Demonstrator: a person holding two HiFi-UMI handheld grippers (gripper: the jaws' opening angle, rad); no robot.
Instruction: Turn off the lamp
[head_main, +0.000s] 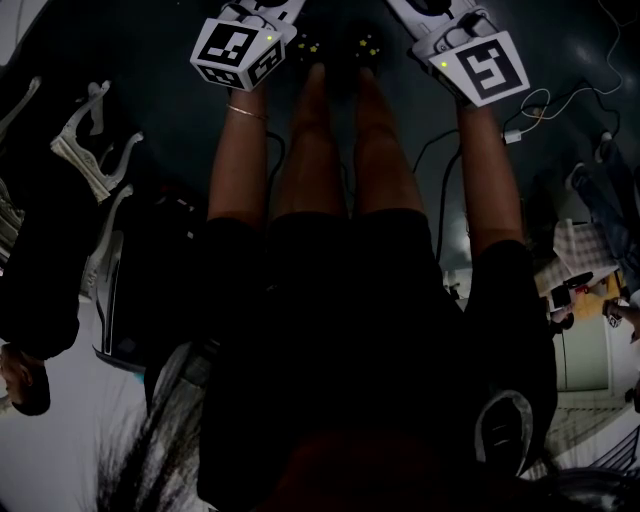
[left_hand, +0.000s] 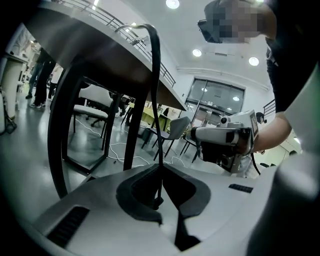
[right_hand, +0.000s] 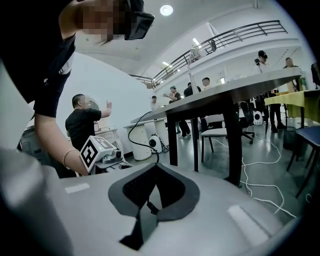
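- My left hand-held gripper (left_hand: 161, 170) pinches a black cord (left_hand: 156, 90), whose top vanishes over the worktop (left_hand: 95, 47).
- My right hand-held gripper (right_hand: 156, 167) is closed; the dark head view cuts off both tips.

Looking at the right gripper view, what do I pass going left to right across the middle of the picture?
First the left gripper → black cable → near table leg → white floor cable.

The person wears a black short-sleeved top (right_hand: 52, 80), black shorts (head_main: 340, 250) and a thin wrist bracelet (head_main: 246, 113).
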